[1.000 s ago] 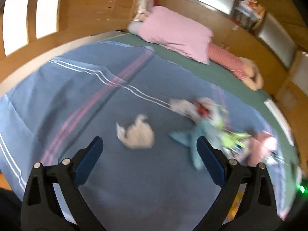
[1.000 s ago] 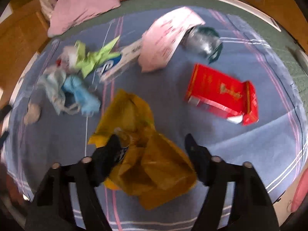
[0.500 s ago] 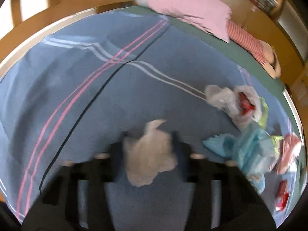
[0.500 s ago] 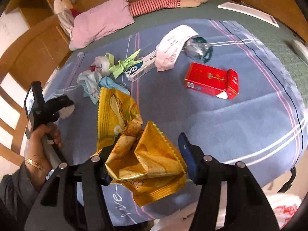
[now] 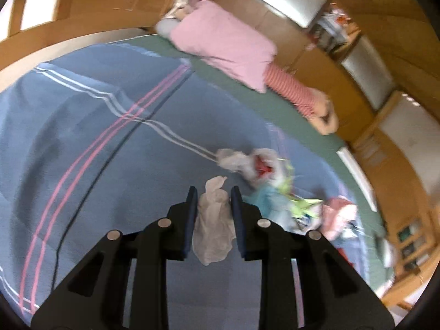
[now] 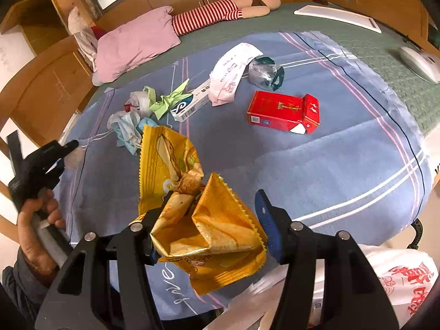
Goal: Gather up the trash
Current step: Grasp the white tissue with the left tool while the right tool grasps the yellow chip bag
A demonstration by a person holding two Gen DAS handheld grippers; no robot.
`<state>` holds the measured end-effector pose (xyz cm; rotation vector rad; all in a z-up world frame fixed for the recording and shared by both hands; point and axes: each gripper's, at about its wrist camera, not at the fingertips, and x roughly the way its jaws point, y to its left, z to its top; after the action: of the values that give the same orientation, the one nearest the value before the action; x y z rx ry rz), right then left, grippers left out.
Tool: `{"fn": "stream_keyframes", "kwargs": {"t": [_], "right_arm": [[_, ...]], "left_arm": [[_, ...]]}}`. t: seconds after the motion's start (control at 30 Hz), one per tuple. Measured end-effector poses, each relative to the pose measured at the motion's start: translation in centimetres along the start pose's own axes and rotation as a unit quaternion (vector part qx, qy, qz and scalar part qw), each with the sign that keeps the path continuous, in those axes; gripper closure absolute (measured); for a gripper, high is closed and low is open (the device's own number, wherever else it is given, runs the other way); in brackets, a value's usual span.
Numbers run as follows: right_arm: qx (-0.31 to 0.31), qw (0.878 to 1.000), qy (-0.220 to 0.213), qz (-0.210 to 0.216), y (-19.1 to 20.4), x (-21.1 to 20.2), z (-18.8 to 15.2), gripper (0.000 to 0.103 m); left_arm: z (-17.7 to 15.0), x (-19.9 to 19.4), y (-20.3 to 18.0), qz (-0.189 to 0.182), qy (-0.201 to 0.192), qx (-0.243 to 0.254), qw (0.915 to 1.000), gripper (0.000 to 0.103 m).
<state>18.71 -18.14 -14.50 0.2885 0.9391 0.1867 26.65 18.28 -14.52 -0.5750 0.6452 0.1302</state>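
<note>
My left gripper [image 5: 214, 192] is closing on a crumpled white tissue [image 5: 213, 220]. Its pads press the tissue's sides, and it hangs between them above the blue striped blanket [image 5: 82, 137]. In the right wrist view that gripper [image 6: 68, 148] shows at the far left, held by a hand [image 6: 35, 214]. My right gripper [image 6: 213, 196] is shut on a crumpled yellow snack wrapper [image 6: 209, 220], lifted off the blanket [image 6: 330, 165]. Lying loose on the blanket are a red box [image 6: 283, 112], a white paper pouch [image 6: 231, 74], a clear plastic wad [image 6: 265, 73], a toothpaste box [image 6: 189, 103], green paper [image 6: 165, 100] and blue masks [image 6: 128, 129].
A pink pillow [image 6: 134, 44] and a striped stuffed toy [image 6: 214, 13] lie at the bed's far end. A white plastic bag with red print [image 6: 398, 280] hangs below the bed's near edge at bottom right. Wooden cabinets surround the bed.
My left gripper went from wide open in front of the tissue to closed around it and has lifted it. My right gripper rose and pulled back with the yellow wrapper.
</note>
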Motion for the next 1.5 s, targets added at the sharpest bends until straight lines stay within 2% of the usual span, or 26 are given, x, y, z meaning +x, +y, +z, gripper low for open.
{"fn": "stream_keyframes", "kwargs": {"t": [0.13,0.23,0.3,0.33,0.37,0.43,0.47,0.57,0.8,0.83,0.9,0.97,1.07,1.13,1.23,1.27,1.3,1.43,1.5], "right_arm": [[-0.008,1.0,0.005,-0.01,0.7,0.8,0.2,0.045],[-0.015,0.999,0.015,-0.034,1.2,2.2,0.6,0.044],[-0.017,0.998,0.026,-0.049,1.4,3.5,1.1,0.043],[-0.018,0.998,0.028,-0.052,1.4,3.9,1.2,0.04],[-0.017,0.998,0.028,-0.059,1.4,4.3,1.4,0.039],[-0.012,0.997,0.029,-0.067,1.2,4.5,1.6,0.037],[-0.005,0.998,0.027,-0.064,1.0,4.3,1.7,0.035],[0.002,0.998,0.016,-0.061,0.7,3.6,1.6,0.027],[0.012,0.996,0.001,-0.085,-0.5,2.3,1.6,0.027],[0.011,0.996,0.001,-0.085,-0.5,2.3,1.6,0.027],[0.004,0.997,0.006,-0.082,-0.3,2.5,1.5,0.024],[-0.02,0.996,0.026,-0.084,0.3,3.2,1.2,0.021],[-0.066,0.992,0.054,-0.097,1.8,4.5,0.6,0.018],[-0.09,0.987,0.058,-0.116,2.4,5.4,0.4,0.018],[-0.105,0.986,0.071,-0.113,3.0,6.5,0.2,0.019],[-0.107,0.986,0.071,-0.107,3.1,6.7,0.1,0.033],[-0.107,0.986,0.073,-0.102,3.2,6.9,0.0,0.038],[-0.095,0.99,0.051,-0.086,3.2,5.9,0.0,0.047],[-0.081,0.994,0.034,-0.071,3.0,4.7,0.3,0.048]], "left_arm": [[-2.0,-0.6,-2.6,-0.017,0.024,0.062,0.9976,0.077],[-4.5,-1.0,-4.9,-0.028,0.06,0.121,0.9904,0.077],[-6.3,-0.4,-5.5,-0.07,0.119,0.132,0.9815,0.076],[-7.3,0.0,-5.8,-0.088,0.15,0.136,0.9753,0.071],[-8.3,0.4,-6.3,-0.098,0.177,0.147,0.9682,0.059],[-9.6,0.5,-7.4,-0.088,0.185,0.185,0.9612,0.035],[-10.0,0.2,-8.0,-0.08,0.176,0.203,0.9597,0.028],[-10.4,0.4,-8.6,-0.076,0.176,0.219,0.9567,0.024],[-12.1,1.8,-8.3,-0.024,0.215,0.244,0.9454,0.024],[-12.2,1.9,-8.1,-0.021,0.217,0.245,0.9446,0.026],[-12.2,2.2,-8.0,-0.016,0.219,0.245,0.9443,0.036],[-12.1,2.4,-7.9,-0.019,0.223,0.242,0.9442,0.052],[-11.9,2.2,-7.9,-0.03,0.22,0.237,0.9457,0.069],[-11.7,1.8,-7.9,-0.028,0.208,0.238,0.9484,0.073],[-11.0,1.5,-7.4,-0.013,0.191,0.227,0.9548,0.077],[-10.8,1.5,-7.2,-0.011,0.19,0.223,0.9561,0.08],[-10.7,1.5,-7.1,-0.009,0.189,0.219,0.9571,0.081],[-10.7,1.7,-6.9,0.001,0.192,0.216,0.9572,0.089],[-10.5,1.6,-6.9,-0.002,0.188,0.214,0.9586,0.092]]}}
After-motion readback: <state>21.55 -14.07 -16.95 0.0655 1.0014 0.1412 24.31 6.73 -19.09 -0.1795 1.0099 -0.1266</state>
